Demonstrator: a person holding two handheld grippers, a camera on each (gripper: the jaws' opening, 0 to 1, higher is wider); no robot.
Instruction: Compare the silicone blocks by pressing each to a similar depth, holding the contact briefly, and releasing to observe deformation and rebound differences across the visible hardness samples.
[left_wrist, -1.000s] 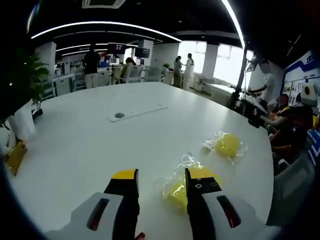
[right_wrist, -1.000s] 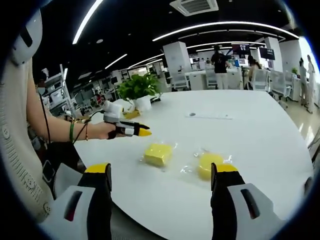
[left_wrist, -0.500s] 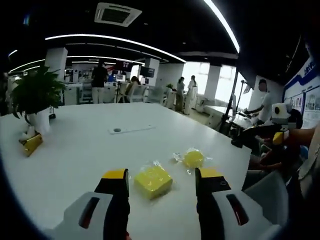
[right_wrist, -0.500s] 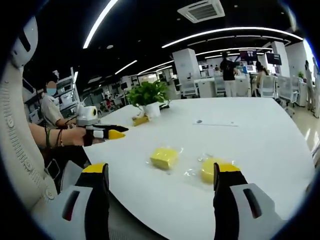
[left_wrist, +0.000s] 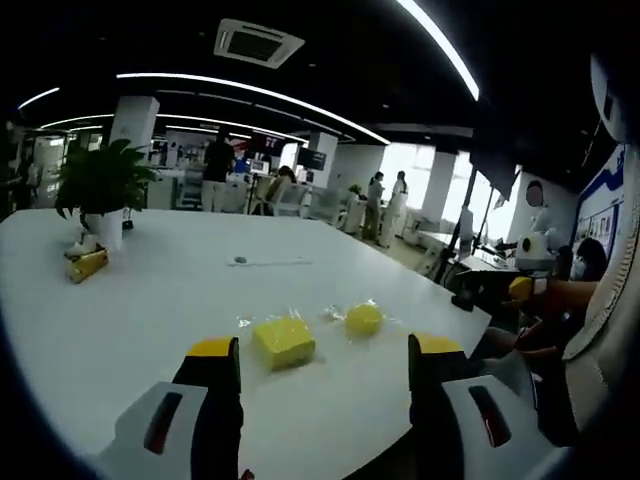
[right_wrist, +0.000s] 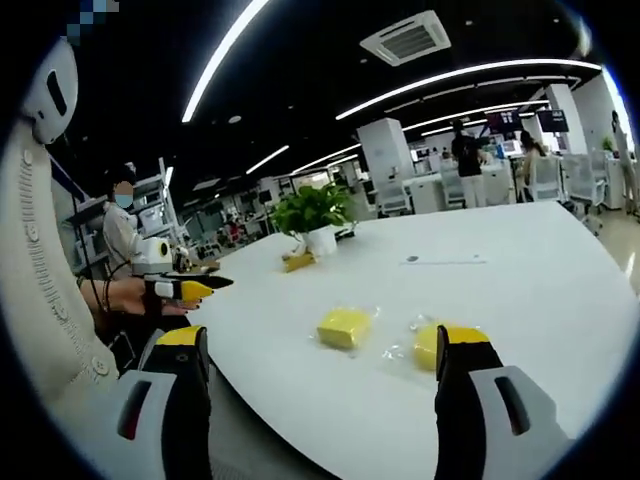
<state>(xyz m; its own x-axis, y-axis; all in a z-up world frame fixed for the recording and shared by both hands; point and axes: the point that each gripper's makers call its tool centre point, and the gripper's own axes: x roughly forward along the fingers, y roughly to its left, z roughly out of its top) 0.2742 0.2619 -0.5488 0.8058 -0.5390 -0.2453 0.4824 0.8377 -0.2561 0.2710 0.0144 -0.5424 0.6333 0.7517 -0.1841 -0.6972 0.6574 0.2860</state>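
- The left gripper (left_wrist: 325, 350) has its jaws spread wide with nothing between them, held in the air near the table's close edge.
- The right gripper (right_wrist: 320, 340) is likewise spread wide and empty, off the table.
- In the right gripper view the left gripper shows at far left, held by a hand (right_wrist: 125, 296), well apart from the samples.
- The square yellow block (left_wrist: 283, 341) and the round yellow block (left_wrist: 364, 319) lie side by side on the white table (left_wrist: 150, 300), each in clear wrapping, neither touched.
- Judging by this, no press is under way; both blocks seem left to press, hold and release.
- Farther off stand a potted plant (left_wrist: 100, 190) and a small yellow object (left_wrist: 87, 265).
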